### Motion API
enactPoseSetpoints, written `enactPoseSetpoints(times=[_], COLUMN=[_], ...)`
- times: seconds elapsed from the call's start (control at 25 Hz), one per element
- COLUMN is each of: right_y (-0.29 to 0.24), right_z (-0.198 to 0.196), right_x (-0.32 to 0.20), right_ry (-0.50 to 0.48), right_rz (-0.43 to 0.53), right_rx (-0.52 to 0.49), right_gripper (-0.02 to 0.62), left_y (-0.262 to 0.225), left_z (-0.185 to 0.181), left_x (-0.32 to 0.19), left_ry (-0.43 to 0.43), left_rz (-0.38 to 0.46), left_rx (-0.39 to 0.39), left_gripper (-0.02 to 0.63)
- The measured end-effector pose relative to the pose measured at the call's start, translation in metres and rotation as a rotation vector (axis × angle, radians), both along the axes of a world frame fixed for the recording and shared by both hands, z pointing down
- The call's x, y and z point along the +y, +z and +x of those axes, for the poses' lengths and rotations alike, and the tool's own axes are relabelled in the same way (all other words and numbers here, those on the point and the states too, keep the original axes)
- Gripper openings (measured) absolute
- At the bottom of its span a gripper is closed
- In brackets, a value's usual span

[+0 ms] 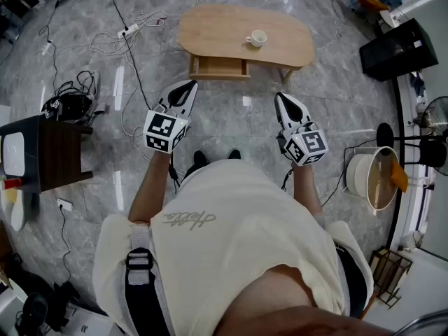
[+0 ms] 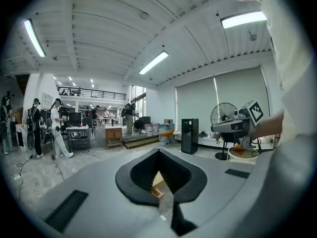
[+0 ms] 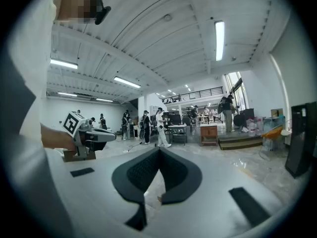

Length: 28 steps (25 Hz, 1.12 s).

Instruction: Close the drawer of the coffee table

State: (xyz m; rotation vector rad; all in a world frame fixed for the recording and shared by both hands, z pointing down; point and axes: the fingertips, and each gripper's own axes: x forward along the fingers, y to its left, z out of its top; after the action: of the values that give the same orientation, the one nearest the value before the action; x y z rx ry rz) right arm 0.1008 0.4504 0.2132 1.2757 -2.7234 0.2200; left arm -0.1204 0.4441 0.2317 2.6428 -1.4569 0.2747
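Two grippers hovering just short of the open drawer

The coffee table [image 1: 210, 30] is standing on the grey marble floor [image 1: 238, 117] ahead of the person, its long axis running left to right across the head view; the drawer [image 1: 220, 67] is sticking out of the table's near long side, left of the middle, opening toward the person; a cup [image 1: 257, 38] is sitting on the top, right of centre; the left gripper [image 1: 187, 86] is pointing at the drawer's left end, near it but apart; the right gripper [image 1: 283, 98] is hanging further right, apart from the table; each gripper's jaws are pressing together at the tips, with nothing pinched between them.
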Motion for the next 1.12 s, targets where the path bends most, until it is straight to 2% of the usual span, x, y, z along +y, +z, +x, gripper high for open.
enactPoseSetpoints(times=[0.12,0.52,0.76,0.92,1.12], right_y=[0.007,0.019,0.046,0.065,0.078], right_z=[-0.012,-0.037,-0.057,-0.064,-0.063], right_x=[-0.006,-0.033,-0.037,-0.034,-0.06], right_ry=[-0.004,0.073,0.133,0.135,0.137], right_rz=[0.003,-0.026,-0.082,-0.129,-0.16], right_rx=[0.008,-0.001,-0.018,-0.01,-0.013], right_gripper=[-0.006,-0.006,-0.006,-0.006,-0.006], left_y=[0.002,0.019,0.049,0.055,0.069], left_z=[-0.011,-0.059,-0.076,-0.082,-0.088], left_x=[-0.006,-0.027,-0.037,-0.051,-0.085], left_ry=[-0.002,-0.034,0.006,-0.008,-0.017], left_rz=[0.013,-0.028,-0.085,-0.079,-0.112], left_rx=[0.008,0.05,0.095,0.103,0.096], left_gripper=[0.005,0.005,0.005,0.005,0.005])
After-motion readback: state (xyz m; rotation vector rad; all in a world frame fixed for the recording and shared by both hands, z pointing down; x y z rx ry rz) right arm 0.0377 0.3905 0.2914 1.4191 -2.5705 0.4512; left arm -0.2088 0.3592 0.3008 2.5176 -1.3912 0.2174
